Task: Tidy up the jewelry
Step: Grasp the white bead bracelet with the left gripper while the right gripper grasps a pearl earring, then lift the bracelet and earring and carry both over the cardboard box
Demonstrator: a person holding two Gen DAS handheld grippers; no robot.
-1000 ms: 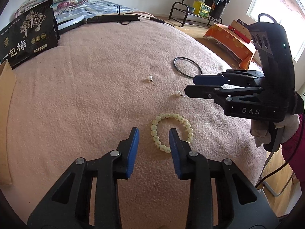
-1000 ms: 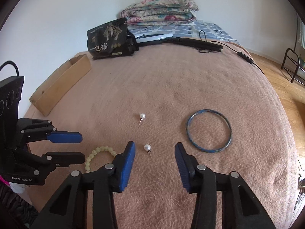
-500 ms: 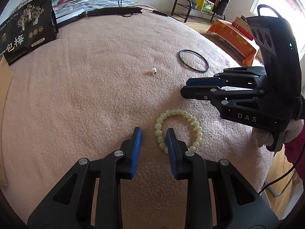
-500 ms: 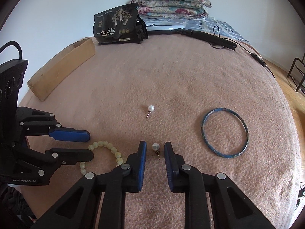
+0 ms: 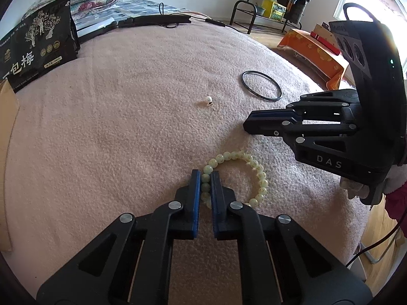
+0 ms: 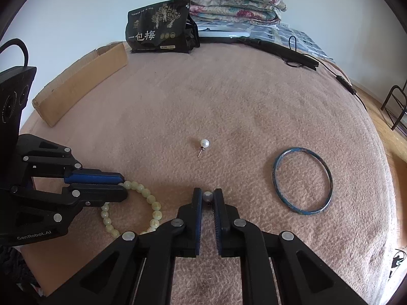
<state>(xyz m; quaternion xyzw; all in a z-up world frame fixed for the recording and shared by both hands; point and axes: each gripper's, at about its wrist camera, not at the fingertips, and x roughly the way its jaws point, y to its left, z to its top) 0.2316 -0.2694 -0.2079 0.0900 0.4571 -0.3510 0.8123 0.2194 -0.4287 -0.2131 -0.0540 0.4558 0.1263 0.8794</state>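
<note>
Left wrist view, lower centre: left gripper (image 5: pixel 205 180) jaws just closed, pinching bracelet (image 5: pixel 257 167) on bed (image 5: pixel 114 127); right gripper (image 6: pixel 208 195) likewise pinching earring (image 6: pixel 207 196); both grasped, ready to lift.

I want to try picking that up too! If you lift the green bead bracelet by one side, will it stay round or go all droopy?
Probably droopy: the bead bracelet is separate beads on a string, so it would likely sag into a long loop under the left hand-held gripper, which pinches just a few beads. It looks light. The round, glossy beads might slip or roll between the pads.
</note>
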